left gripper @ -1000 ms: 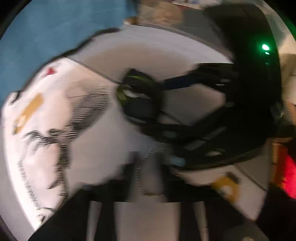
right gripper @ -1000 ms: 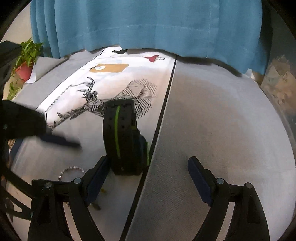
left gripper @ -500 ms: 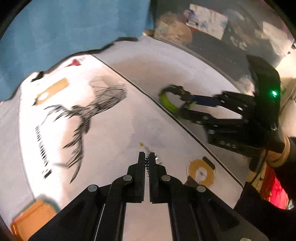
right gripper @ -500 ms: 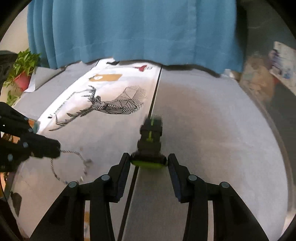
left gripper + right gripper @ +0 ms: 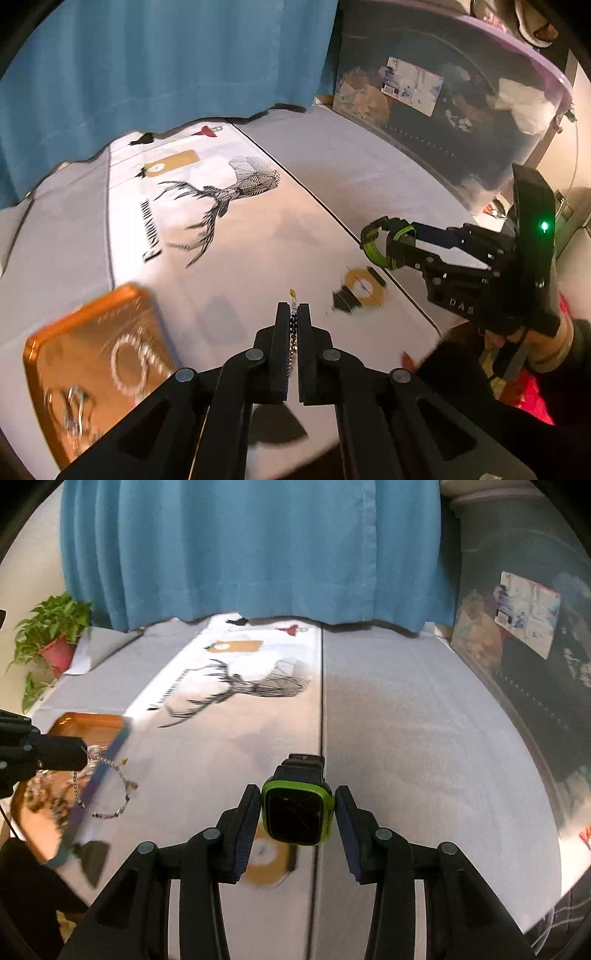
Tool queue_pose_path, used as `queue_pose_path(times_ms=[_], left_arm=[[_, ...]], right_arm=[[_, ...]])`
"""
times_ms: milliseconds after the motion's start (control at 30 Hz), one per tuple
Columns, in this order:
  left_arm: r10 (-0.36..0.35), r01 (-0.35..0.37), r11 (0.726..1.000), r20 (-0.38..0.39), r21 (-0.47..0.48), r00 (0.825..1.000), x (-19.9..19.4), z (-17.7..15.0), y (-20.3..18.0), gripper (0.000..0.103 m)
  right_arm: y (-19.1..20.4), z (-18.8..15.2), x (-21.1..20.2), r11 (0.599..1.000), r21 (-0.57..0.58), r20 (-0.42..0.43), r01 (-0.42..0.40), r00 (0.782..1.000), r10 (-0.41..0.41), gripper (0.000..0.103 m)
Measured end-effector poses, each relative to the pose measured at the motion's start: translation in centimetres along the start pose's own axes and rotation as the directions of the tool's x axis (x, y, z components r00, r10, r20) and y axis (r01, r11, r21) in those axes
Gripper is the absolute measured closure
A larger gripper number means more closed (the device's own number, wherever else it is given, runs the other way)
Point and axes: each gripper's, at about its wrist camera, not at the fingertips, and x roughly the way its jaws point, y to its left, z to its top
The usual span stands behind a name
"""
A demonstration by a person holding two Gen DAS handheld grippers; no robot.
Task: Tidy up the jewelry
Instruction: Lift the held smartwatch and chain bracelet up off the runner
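The left gripper [image 5: 293, 317] is clenched on a thin beaded bracelet [image 5: 293, 325], its two fingers pressed nearly together with the chain pinched between them; from the right wrist view the bracelet [image 5: 107, 790] hangs as a loop below that gripper [image 5: 79, 758], above the bench [image 5: 424, 746]. The right gripper [image 5: 297, 812] is grasping a watch [image 5: 295, 808] with a lime-green case and black strap, the dark face turned toward the camera and the case squeezed between the blue-padded fingers [image 5: 243, 834]. In the left wrist view the watch [image 5: 384, 245] is held off the bench [image 5: 351, 155], near the black seam between the grey cloth and the white cloth with the deer print [image 5: 221, 203]. An orange tray [image 5: 92, 362] sits at the near left of the bench, blurred, with a ring-shaped bracelet and other small pieces inside. A teal curtain [image 5: 258, 546] hangs behind the bench, and a potted plant [image 5: 51, 635] stands at its far left corner.
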Motion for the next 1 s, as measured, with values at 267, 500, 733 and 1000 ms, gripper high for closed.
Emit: queue_pose_path(times_ms=[267, 500, 733, 1000], left_arm=[[0.083, -0.083, 0.991, -0.008, -0.106, 0.997, -5.7, -5.0, -0.1, 0.102], [0.093, -0.088, 0.982, 0.023, -0.166, 0.995, -10.4, -10.6, -0.8, 0.102], [0.149, -0.137, 0.974, 0.057, -0.181, 0.987, -14.1, -15.8, -2.4, 0.102], [0.140, -0.126, 0.969, 0.056, -0.212, 0.989, -15.8, -20.5, -3.7, 0.102]], right_arm=[[5.1, -3.5, -6.3, 0.999, -0.038, 0.029, -0.038, 0.999, 0.039, 0.061], [10.1, -7.4, -11.7, 0.992, -0.080, 0.019, -0.096, 0.995, 0.098, 0.061], [14.7, -10.2, -15.4, 0.978, -0.125, 0.006, -0.165, 0.986, 0.167, 0.061], [18.7, -13.4, -18.3, 0.957, -0.196, -0.020, -0.212, 0.977, 0.212, 0.061]])
